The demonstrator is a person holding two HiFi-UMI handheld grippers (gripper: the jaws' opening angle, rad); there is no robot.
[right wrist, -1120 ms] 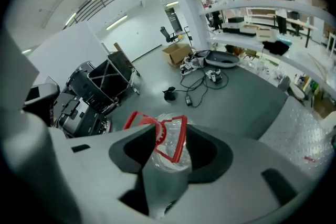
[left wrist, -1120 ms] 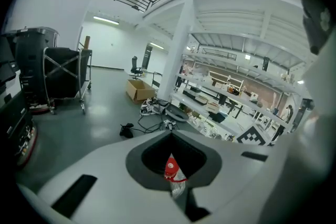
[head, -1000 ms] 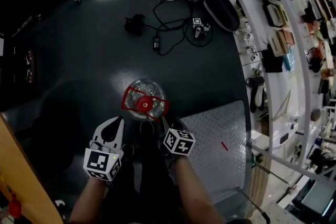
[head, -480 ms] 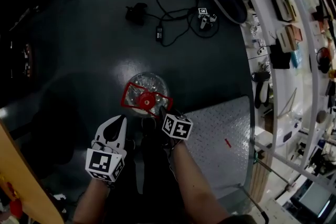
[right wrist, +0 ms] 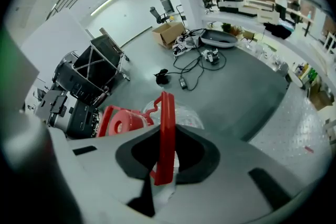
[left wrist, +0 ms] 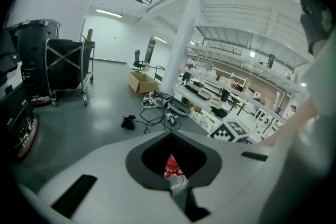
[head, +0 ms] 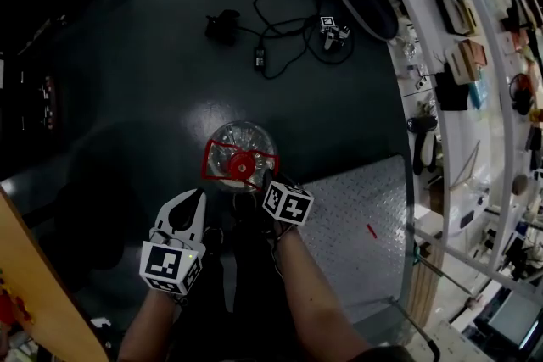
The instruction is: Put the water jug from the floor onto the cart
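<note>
While left tongs (head: 195, 197) hang shut beside the water jug (head: 231, 136), right tongs (head: 265, 180) have just closed on its handle (right wrist: 167, 123)

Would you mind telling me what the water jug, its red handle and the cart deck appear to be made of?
The water jug looks like clear, glossy plastic: its see-through body glints. The red handle seems moulded plastic, matte, a thin flat strap. The cart deck is probably metal tread plate, given its grey raised pattern.

Black cables (head: 280, 36) sprawl near a cardboard box (left wrist: 142, 83).
</note>
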